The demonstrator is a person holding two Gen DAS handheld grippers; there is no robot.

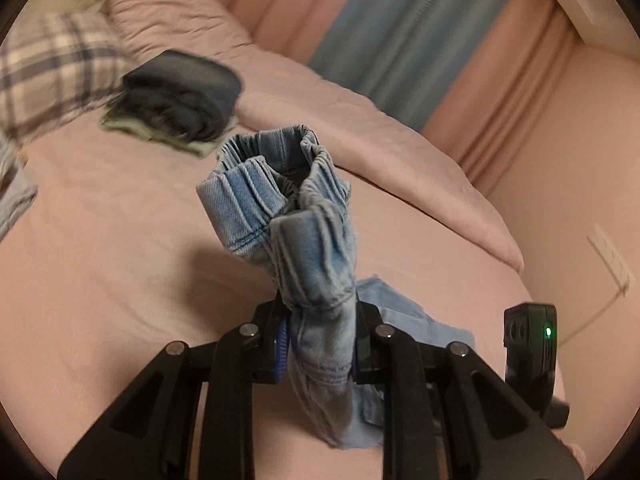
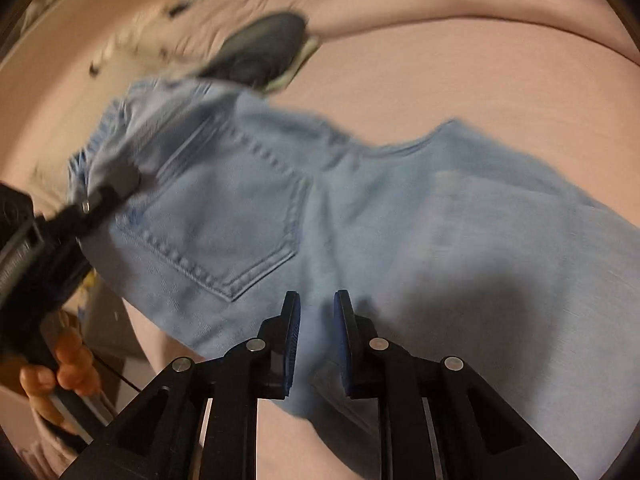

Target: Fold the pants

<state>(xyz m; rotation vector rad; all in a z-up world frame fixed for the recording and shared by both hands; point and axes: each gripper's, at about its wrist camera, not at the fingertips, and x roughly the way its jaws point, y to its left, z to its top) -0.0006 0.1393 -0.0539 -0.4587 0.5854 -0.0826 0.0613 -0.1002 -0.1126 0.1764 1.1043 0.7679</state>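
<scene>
Light blue denim pants (image 2: 360, 208) lie spread over the pink bed, back pocket (image 2: 224, 216) facing up. My left gripper (image 1: 320, 312) is shut on the bunched elastic waistband (image 1: 280, 184) and lifts it above the bed; it also shows in the right wrist view (image 2: 104, 196) at the waist end. My right gripper (image 2: 317, 308) is open, its fingers just above the pants' seat, with nothing between them. The view is blurred by motion.
A folded dark garment (image 1: 180, 88) rests on a green cloth near the pink pillows (image 1: 360, 120). A plaid cloth (image 1: 48, 68) lies at the left. Striped curtains (image 1: 400, 32) hang behind the bed. The bed sheet (image 1: 120, 260) is pink.
</scene>
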